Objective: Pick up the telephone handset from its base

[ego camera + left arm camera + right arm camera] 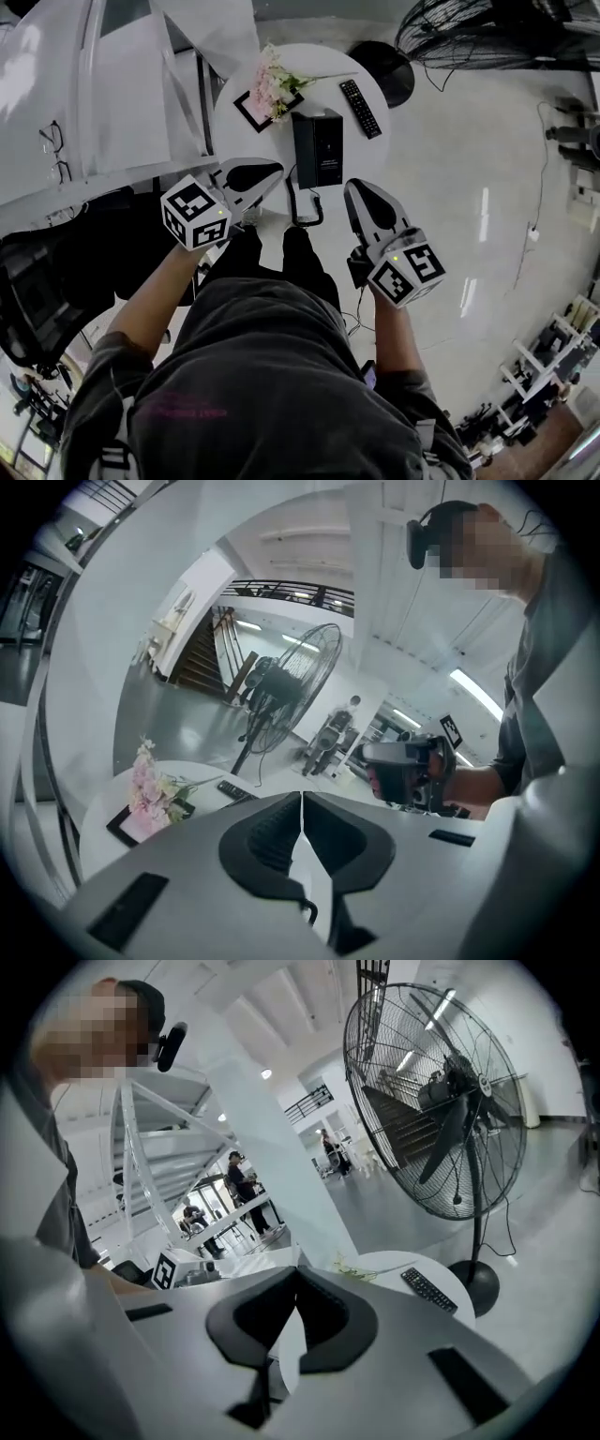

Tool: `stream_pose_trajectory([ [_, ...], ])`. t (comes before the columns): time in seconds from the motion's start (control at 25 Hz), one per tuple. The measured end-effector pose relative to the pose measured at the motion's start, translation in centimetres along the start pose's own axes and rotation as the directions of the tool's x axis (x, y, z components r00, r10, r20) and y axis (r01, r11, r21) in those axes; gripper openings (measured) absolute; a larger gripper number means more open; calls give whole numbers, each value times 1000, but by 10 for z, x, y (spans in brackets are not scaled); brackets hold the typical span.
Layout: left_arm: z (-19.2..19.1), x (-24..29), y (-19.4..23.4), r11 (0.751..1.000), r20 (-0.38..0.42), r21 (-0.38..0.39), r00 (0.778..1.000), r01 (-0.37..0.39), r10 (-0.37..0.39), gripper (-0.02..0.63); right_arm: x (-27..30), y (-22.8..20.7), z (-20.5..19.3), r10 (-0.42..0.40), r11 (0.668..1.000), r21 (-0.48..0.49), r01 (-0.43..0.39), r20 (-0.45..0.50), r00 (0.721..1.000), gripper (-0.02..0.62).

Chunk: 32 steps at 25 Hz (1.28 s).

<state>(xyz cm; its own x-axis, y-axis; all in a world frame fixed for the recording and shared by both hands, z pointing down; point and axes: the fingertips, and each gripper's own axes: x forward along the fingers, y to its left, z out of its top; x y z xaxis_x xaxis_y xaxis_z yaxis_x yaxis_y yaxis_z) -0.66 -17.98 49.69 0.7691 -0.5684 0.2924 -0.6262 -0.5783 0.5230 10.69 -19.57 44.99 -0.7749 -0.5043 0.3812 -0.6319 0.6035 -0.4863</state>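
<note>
Grippers: left gripper [267,174] has its jaws shut tip to tip with nothing between them, as its own view confirms [302,803]. Right gripper [359,190] reads the same in its view [298,1279]: pads meeting, empty. In the head view both hover short of the round white table [234,127], apart from everything on it.

Task object: black telephone [317,148] sits at 12 o'clock from the 2 grippers, near the table's closest edge. I cannot separate the handset from the base in the head view, and both gripper views hide the telephone behind their own jaws. A black cord [302,208] loops off the table edge between the grippers.

Neighbours: pink flowers [274,82] and a dark picture frame [253,111] lie at 10 o'clock from the telephone. A remote control [360,108] lies at 1 o'clock. A floor fan [450,1091] stands well beyond the table.

Risks (judgement):
1. Neither gripper can take the handset with its jaws shut. Pushing in like this would shove the telephone across the table.
2. Cord loop hangs in the approach path. A jaw catching it could drag the base toward the edge.
3. Lifting the handset quickly may pull the light base along by the cord.
4. Left gripper swinging wide toward 10 o'clock could tip the flowers.
</note>
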Motion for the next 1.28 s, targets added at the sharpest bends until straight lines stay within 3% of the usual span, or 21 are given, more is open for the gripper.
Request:
stream_pose_trajectory([
  [0.2,-24,25,19,992,13,-79,995,-99,100,23,14,-24,-4,98,995,-13,-99,-81,992,17],
  [0.52,-71,57,66,964,5,-197,983,-178,183,23,30,-60,-30,132,991,-3,-135,-178,975,17],
  [0.84,-111,74,93,948,-22,-259,983,-182,183,25,43,-79,-45,108,994,8,-109,-213,971,17],
  [1.28,-150,100,114,934,-77,-326,989,-145,127,121,50,-86,-80,88,996,38,-80,-273,958,17],
])
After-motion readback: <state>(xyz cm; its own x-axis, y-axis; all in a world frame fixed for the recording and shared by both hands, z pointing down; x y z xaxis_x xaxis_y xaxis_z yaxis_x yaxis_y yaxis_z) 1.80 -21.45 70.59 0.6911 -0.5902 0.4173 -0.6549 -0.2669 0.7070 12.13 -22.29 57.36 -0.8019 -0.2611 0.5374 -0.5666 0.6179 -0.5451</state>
